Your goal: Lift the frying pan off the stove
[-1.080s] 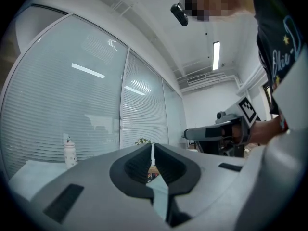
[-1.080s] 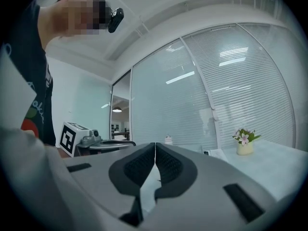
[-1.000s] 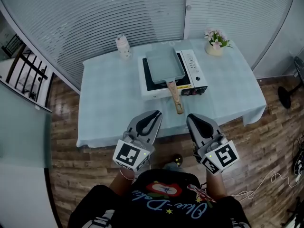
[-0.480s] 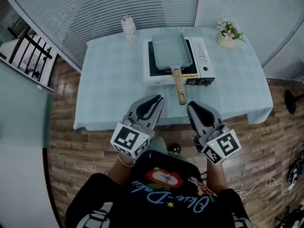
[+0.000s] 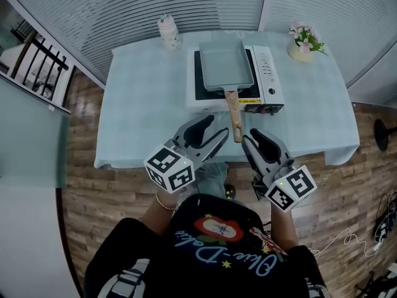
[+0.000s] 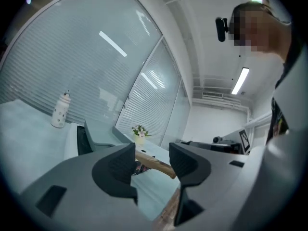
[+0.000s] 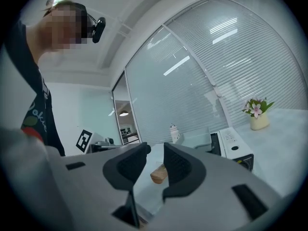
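We start with the table (image 5: 149,98), covered in pale blue, standing on a wood floor (image 5: 80,191) before a ribbed glass wall (image 5: 124,5). On its far half sits the white stove (image 5: 270,85). The frying pan (image 5: 224,66) (a grey rectangular one) rests on the stove's dark top, its wooden handle (image 5: 234,113) reaching past the stove's front edge toward us. Both grippers hover by the table's near edge, clear of the pan. The left gripper (image 5: 215,129) has just been opening. Its jaws stand well apart with nothing between the pads, and the handle shows beyond them. The right gripper (image 5: 253,139), just right of the handle's end, has been opening too, with a narrower gap and nothing touched. A white bottle (image 5: 169,32) stands left of the stove, and a small flower pot (image 5: 303,42) stands to its right.
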`<state>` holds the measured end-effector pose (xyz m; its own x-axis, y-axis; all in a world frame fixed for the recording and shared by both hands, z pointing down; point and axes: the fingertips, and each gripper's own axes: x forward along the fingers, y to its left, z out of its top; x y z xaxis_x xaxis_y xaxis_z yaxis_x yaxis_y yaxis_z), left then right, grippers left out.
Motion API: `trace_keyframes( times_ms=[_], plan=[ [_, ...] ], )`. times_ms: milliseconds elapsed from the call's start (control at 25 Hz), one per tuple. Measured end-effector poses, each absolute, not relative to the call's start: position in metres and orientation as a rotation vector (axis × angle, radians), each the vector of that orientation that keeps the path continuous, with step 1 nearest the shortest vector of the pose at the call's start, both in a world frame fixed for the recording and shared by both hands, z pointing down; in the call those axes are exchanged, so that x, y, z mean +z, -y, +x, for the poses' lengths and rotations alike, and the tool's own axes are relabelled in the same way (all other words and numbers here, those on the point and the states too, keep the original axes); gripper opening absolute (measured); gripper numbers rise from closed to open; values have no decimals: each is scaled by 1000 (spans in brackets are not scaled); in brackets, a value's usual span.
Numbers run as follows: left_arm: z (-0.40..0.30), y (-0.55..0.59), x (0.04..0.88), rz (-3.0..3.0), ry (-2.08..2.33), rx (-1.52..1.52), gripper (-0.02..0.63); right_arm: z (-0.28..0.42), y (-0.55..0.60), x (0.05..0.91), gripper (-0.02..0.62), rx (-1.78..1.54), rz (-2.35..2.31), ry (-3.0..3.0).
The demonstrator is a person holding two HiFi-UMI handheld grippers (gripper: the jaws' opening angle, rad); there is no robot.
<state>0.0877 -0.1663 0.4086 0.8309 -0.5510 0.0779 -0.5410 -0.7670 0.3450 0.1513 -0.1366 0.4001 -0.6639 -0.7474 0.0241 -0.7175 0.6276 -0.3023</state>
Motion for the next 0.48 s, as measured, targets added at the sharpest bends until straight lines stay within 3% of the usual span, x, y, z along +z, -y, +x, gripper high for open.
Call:
trace_keyframes(
  times_ms=[480],
  plan=[
    [95,216,437,2267,664,-212,244,147,170,422,163,-658,-1155,-2747]
  ],
)
